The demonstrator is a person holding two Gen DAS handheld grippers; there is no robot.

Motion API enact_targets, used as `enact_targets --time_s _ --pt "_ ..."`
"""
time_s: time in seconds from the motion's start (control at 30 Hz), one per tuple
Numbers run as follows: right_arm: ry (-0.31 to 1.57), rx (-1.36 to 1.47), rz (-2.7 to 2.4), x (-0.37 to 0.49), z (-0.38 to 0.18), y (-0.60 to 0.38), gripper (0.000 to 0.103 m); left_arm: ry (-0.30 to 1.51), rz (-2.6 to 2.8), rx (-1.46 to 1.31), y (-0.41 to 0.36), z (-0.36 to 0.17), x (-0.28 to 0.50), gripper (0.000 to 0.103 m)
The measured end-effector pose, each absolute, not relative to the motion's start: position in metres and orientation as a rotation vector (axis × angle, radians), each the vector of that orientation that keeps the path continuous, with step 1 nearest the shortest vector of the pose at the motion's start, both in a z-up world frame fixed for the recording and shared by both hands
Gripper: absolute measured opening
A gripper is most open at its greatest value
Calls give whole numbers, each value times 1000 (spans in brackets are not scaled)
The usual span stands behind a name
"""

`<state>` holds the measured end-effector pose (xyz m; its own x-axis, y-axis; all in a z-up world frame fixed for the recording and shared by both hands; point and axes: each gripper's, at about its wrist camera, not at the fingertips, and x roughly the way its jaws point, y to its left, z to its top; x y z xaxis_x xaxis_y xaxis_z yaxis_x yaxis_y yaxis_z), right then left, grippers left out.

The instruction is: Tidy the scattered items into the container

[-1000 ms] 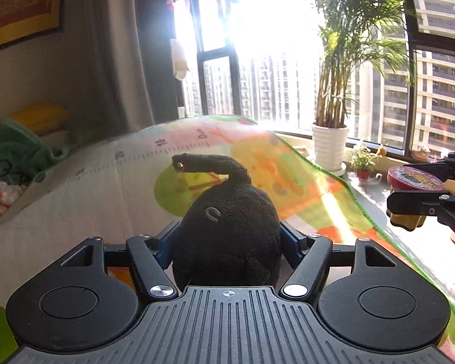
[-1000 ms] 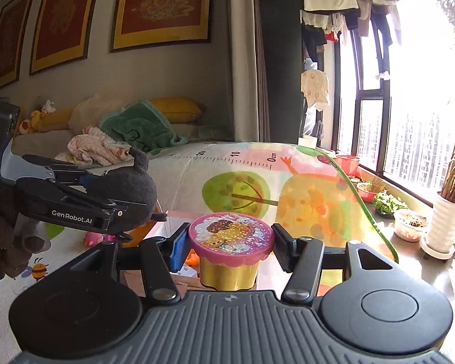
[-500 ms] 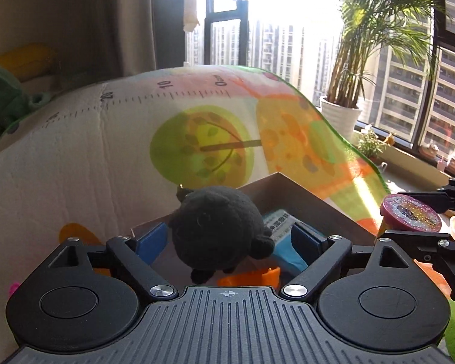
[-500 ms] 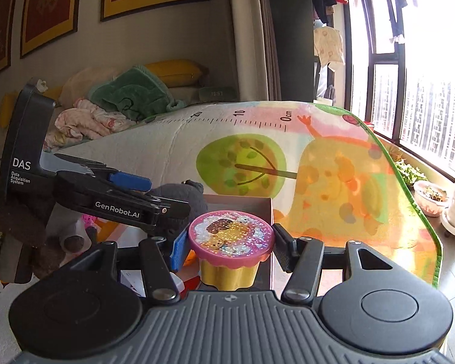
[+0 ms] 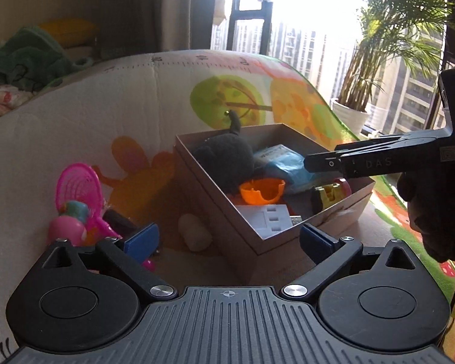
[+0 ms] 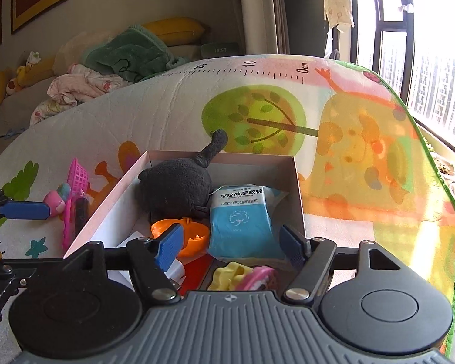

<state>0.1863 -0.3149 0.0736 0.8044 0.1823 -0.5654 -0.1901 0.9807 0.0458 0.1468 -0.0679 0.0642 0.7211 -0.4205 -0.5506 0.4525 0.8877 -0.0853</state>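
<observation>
Where the box (image 6: 297,182) sits, black plush (image 6: 179,186), blue packet (image 6: 242,221), orange shell (image 6: 194,236) inside.

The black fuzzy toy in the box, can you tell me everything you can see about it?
The black toy is a round, fuzzy plush with one thin stalk sticking up past the box rim; in the left view the stalk's tip looks gold. It lies in the far corner of the cardboard box, by the back wall. A blue packet sits right beside it and an orange shell lies in front. Neither gripper holds it; both stand open.
</observation>
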Motion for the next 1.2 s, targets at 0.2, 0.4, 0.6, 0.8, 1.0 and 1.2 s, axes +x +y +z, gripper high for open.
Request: enact_targets --time_s 0.2,0.4,0.6,0.8,1.0,1.2 --pt "580 16 242 213 109 -297 46 644 -401 -23 -30 43 123 102" --pt "654 -68 179 289 100 -253 20 614 -373 -73 -6 50 113 103" --pt "784 -73 101 312 73 -247 18 598 -345 -108 21 49 101 103" --pt "848 -24 68 308 67 -266 18 614 -327 -176 36 41 101 103" --pt "731 62 78 292 108 -266 19 610 -301 -165 45 41 94 103" --pt "711 -20 271 262 131 -198 20 626 -187 -91 50 37 88 103"
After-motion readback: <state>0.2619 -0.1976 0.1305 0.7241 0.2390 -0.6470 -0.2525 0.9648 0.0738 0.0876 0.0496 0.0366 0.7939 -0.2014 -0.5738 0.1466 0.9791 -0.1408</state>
